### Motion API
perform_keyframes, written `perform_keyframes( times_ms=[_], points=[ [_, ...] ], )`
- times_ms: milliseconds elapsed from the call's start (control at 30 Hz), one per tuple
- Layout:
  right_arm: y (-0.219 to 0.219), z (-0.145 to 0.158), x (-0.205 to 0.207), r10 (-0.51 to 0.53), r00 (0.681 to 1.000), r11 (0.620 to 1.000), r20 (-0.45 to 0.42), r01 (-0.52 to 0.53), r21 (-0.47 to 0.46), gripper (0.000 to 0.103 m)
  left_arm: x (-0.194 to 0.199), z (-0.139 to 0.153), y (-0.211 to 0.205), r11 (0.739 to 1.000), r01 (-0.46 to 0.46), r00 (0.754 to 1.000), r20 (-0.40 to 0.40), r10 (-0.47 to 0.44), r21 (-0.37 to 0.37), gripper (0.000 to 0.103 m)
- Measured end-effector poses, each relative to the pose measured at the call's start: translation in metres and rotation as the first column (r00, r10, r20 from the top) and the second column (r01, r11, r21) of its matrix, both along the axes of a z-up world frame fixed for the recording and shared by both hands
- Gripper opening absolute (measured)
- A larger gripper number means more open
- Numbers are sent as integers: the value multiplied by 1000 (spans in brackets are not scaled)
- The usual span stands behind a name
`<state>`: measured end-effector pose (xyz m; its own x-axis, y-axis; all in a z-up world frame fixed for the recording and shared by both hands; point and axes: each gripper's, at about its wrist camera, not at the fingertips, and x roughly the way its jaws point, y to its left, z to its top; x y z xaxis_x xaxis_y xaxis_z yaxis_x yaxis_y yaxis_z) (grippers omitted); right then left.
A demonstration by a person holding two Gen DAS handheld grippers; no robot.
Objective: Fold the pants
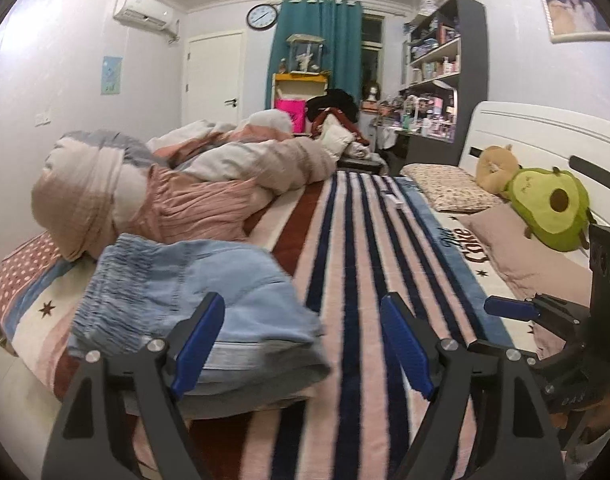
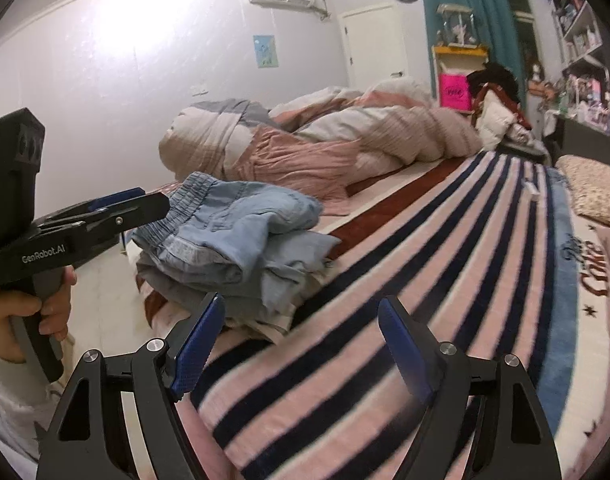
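Light blue denim pants (image 1: 193, 300) lie folded in a small stack near the bed's left corner, elastic waistband on top; they also show in the right wrist view (image 2: 233, 236). My left gripper (image 1: 301, 320) is open and empty, just in front of the stack, its left finger overlapping the stack's near edge. My right gripper (image 2: 299, 322) is open and empty over the striped blanket, to the right of the pants. In the right wrist view the left gripper (image 2: 117, 204) shows at the left, held in a hand. The right gripper's fingertip (image 1: 509, 308) shows at the left wrist view's right edge.
A striped pink, white and navy blanket (image 1: 369, 280) covers the bed. A bunched quilt (image 1: 177, 184) lies behind the pants. Pillows (image 1: 449, 192) and an avocado plush (image 1: 553, 208) sit by the headboard at right. Shelves (image 1: 441, 64) stand at the far wall.
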<state>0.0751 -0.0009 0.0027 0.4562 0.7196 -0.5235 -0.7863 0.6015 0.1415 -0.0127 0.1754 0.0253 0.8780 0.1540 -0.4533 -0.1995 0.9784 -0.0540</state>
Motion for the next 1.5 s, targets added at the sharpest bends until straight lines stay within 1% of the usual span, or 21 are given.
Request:
perform_keyframes(
  times_ms=[67,167,233,267,367,400,433,500,567,667,900,1067,1500],
  points=[
    [-15,2,-5,-21,1000,1000,21,21,3,78,-1,1,-18,1000,7,1000,21,-8,9,84],
    [-44,4,-16,-67,996,998,60,67,8,80,-4,3,-45,1000,25,997,66,-26,10,85],
    [-66,6,-24,-104,990,995,97,102,20,90,-5,3,-59,999,34,995,89,-35,9,86],
    [-73,7,-28,-117,987,993,112,115,25,91,-6,3,-67,999,36,994,103,-37,11,86],
    [-102,10,-42,-177,969,984,175,173,34,95,-8,3,-90,999,39,989,143,-41,18,89],
    [-112,11,-47,-204,958,979,200,201,38,100,-9,3,-97,999,34,987,157,-37,22,90],
    [-119,12,-51,-222,951,975,216,218,44,102,-9,3,-103,999,25,985,168,-29,26,92],
    [-133,13,-56,-249,940,968,234,244,53,102,-10,1,-112,999,15,982,188,-22,37,93],
    [-145,12,-59,-268,932,963,243,262,60,102,-10,-1,-121,999,18,981,190,-27,49,93],
    [-159,10,-61,-294,924,956,244,286,69,102,-7,-6,-133,997,25,984,173,-38,75,93],
    [-181,2,-57,-330,921,944,205,319,85,102,-2,-16,-149,994,48,988,143,-62,98,93],
    [-191,4,-58,-346,916,938,204,331,103,102,1,-19,-154,994,57,987,142,-70,90,93],
    [-199,9,-63,-364,909,930,204,346,123,102,0,-18,-162,993,68,986,145,-81,95,94]
  ],
)
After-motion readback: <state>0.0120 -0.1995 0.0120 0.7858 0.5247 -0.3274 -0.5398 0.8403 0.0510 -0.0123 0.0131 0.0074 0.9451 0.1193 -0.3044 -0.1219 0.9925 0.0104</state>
